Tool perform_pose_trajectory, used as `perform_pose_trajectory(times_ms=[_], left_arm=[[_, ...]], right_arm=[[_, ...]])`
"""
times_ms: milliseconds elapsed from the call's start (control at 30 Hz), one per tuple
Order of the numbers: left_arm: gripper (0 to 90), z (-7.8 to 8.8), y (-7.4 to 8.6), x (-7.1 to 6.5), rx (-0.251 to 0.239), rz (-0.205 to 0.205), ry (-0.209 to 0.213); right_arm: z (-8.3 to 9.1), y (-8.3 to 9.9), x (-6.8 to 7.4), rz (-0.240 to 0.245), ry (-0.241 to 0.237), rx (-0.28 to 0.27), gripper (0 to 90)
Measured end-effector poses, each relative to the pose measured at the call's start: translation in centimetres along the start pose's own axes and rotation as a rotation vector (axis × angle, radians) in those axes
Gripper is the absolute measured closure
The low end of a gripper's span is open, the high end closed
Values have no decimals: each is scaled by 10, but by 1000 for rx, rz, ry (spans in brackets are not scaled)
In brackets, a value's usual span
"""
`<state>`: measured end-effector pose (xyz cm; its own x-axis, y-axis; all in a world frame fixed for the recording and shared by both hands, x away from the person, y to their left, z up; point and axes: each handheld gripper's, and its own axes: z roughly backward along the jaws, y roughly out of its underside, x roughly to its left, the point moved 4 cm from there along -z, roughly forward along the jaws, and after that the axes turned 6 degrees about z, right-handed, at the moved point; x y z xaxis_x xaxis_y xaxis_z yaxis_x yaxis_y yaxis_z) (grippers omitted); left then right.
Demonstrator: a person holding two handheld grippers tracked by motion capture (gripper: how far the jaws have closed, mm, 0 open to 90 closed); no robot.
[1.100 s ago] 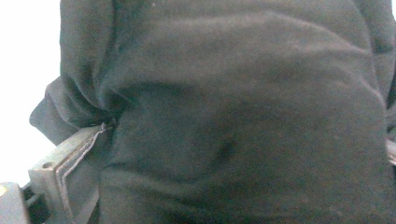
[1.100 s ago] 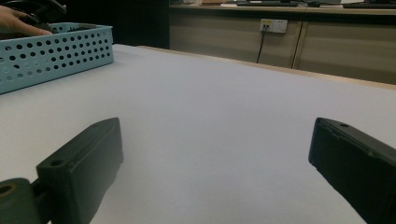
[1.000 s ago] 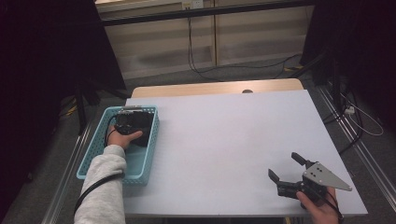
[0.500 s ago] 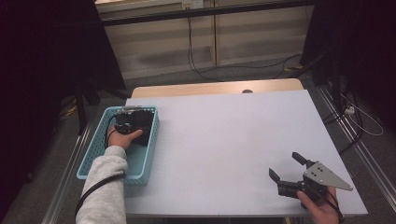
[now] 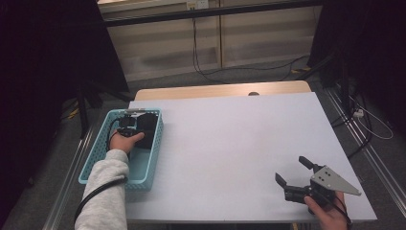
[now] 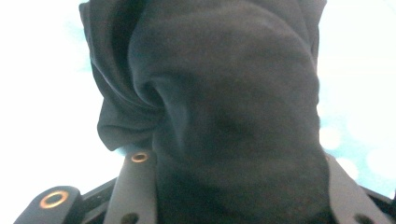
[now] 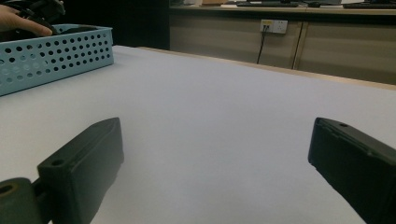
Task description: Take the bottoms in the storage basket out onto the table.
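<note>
High view: the left claw (image 5: 136,125) is down inside a light blue perforated basket (image 5: 100,153) at the left edge of the white surface (image 5: 230,143), its tips buried in a dark folded cloth (image 5: 146,128) lying at the basket's far end. The person's left hand (image 5: 123,142) grips the tool from behind. Well apart, at the near right corner of the surface, the right claw (image 5: 294,175) rests low with its jaws spread and nothing between them.

Left gripper view: the dark cloth (image 6: 224,107) bulges right in front of the claw, bunched into folds between the two jaws. The jaws have just been closing, and the fabric is gathered and pinched between them, so the grasp looks made.

Right gripper view: the right claw (image 7: 215,163) stands wide apart over bare surface; the basket (image 7: 56,53) lies far off ahead to the left.

Judging by this, the cloth is gripped but not yet lifted; taking it out of the basket remains to be done.
</note>
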<state>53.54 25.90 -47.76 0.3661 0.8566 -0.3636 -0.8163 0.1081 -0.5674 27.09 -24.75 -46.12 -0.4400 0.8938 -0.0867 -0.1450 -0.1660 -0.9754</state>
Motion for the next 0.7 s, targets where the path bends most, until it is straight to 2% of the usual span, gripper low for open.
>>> perform_pose_trajectory(times_ms=[67, 100, 133, 200, 267, 333, 433, 533, 600, 700], left_arm=[[590, 1, -1, -1, -2, 5, -6], [594, 2, -1, 0, 22, -7, -4], [598, 2, -1, -1, 10, 1, -8], [604, 5, -1, -1, 23, 36, 3], [610, 9, -1, 0, 39, 53, -6], [616, 15, -3, 0, 63, 48, -21], [624, 24, -6, -1, 87, 66, -26], [629, 35, -9, -3, 90, 113, -12], [631, 43, -12, -3, 98, 111, -17], [633, 56, -17, -6, 77, 126, -5]], right_arm=[[0, 0, 0, 1, 1, 2, 25], [0, 0, 0, 0, 0, 2, 25], [0, 0, 0, -1, -1, 2, 25], [0, 1, 0, 0, -1, 3, 25], [0, 1, 0, -2, -1, 5, 25], [0, 2, -1, -3, -2, 8, 25], [1, 2, -1, -4, -1, 7, 24], [1, 2, 0, -3, -4, 9, 24], [1, 2, 0, -3, -5, 10, 24], [1, 2, 1, -5, -5, 10, 21]])
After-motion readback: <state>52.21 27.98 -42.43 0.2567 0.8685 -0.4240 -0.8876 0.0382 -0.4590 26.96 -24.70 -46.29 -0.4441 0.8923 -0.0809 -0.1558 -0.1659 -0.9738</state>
